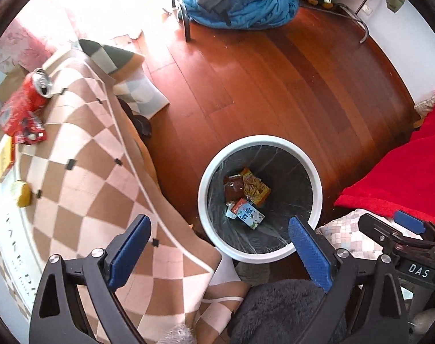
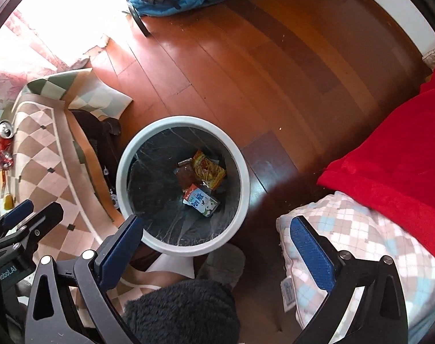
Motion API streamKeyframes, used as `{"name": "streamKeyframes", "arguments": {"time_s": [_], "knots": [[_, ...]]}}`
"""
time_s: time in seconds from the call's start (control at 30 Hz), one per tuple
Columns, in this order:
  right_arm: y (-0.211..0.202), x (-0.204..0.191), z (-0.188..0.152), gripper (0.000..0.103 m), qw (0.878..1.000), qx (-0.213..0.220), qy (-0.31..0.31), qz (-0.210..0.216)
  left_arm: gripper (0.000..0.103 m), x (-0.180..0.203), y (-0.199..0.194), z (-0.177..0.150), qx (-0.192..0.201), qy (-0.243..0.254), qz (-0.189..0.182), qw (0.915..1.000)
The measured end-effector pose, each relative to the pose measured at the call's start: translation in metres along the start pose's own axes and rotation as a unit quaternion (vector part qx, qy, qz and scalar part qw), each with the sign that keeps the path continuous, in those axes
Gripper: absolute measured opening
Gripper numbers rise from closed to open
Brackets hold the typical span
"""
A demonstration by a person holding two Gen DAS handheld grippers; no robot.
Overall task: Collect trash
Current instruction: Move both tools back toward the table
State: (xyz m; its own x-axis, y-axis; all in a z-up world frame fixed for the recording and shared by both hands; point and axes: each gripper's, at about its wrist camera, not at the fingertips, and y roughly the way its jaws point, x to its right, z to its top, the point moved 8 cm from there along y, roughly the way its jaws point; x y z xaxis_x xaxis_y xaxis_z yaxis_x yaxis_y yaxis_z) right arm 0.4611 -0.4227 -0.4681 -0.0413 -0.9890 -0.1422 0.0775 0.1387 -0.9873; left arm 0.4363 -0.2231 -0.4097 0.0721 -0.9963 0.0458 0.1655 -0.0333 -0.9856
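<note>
A: We are holding both claws over the bin (image 1: pixel 206 172), pointing down. The left claw (image 1: pixel 220 250) is standing with its fingers wide apart and nothing between them; the right claw (image 2: pixel 217 246) is the same, spread and empty.

B: And the trash? We are counting three pieces at the bottom of the bin, ahead of both claws: one milk carton (image 1: pixel 247 213), one yellow snack packet (image 1: pixel 254 187) and one brown wrapper (image 1: pixel 234 189).

A: More is waiting far off to the left of the left claw, on the checked blanket (image 1: pixel 82 177): one red can (image 1: pixel 35 91) lying on its side and, just beside it, one crumpled red wrapper (image 1: pixel 19 120). One yellow lump (image 1: pixel 22 196) is sitting nearer the claw; we cannot tell what it is.

B: What are we risking from here?

A: The can is lying open-ended on soft cloth, so we are likely to roll it away or spill dregs if we are pinching it off-centre. The crumpled wrapper is thin, so we could be catching blanket along with it.
</note>
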Motion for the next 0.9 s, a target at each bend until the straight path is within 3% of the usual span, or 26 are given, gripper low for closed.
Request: {"name": "streamKeyframes", "arguments": {"time_s": [0.63, 0.8, 0.9], "knots": [[-0.131, -0.034, -0.047, 0.103, 0.996, 0.087, -0.018, 0.014, 0.098, -0.014, -0.111, -0.027, 0.088, -0.021, -0.013, 0.9958], [-0.164, -0.054, -0.052, 0.103, 0.992, 0.110, -0.012, 0.055, 0.098, -0.053, -0.143, -0.027, 0.120, -0.061, 0.010, 0.9909], [-0.181, -0.085, -0.049, 0.103, 0.989, 0.120, -0.032, 0.083, 0.098, -0.105, -0.154, -0.028, 0.137, -0.108, 0.029, 0.9842]]}}
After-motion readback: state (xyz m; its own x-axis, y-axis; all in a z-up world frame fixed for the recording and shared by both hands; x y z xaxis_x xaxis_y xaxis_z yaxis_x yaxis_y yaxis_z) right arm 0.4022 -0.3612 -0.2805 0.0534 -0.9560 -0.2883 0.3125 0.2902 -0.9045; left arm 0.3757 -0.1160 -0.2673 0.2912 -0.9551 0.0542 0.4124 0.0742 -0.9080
